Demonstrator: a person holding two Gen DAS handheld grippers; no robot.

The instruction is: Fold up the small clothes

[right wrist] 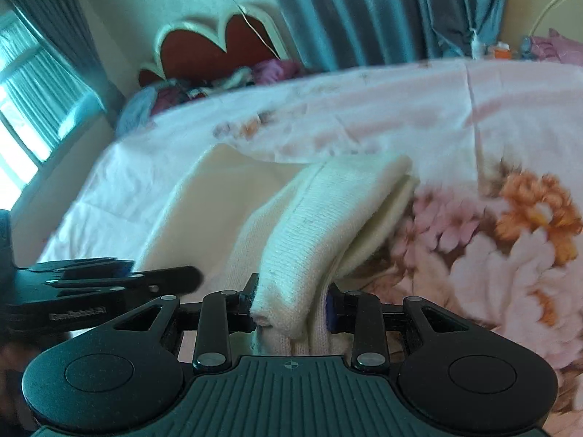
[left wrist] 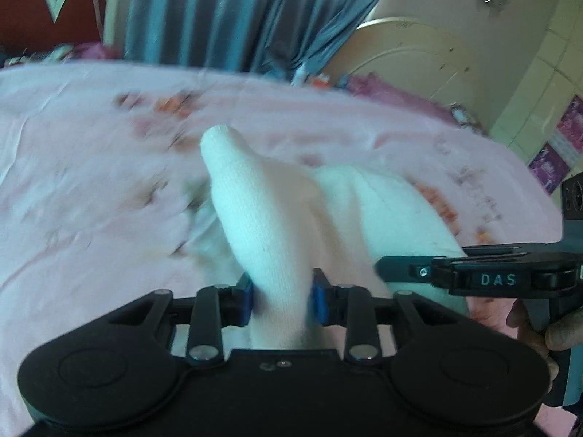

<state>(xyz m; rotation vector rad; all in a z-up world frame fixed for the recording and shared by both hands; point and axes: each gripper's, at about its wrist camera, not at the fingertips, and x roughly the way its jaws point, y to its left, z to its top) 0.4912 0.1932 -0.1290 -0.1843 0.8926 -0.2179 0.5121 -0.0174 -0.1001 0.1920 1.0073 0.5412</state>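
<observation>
sock: we are holding the white sock (left wrist: 269, 218) lifted over the bed (left wrist: 73, 167)
left gripper (left wrist: 280, 300): clamping one end
right gripper (right wrist: 291, 307): clamping the other end, just beside
axis: running forward from both jaws

Right tongs (right wrist: 289, 307) clamp white sock (right wrist: 328, 215) above floral bedsheet (right wrist: 510, 225).

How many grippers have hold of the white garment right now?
2. The left gripper clamps one bunched part of the white knit garment; the right gripper clamps another fold beside it. The rest drapes on the floral bedspread.
</observation>
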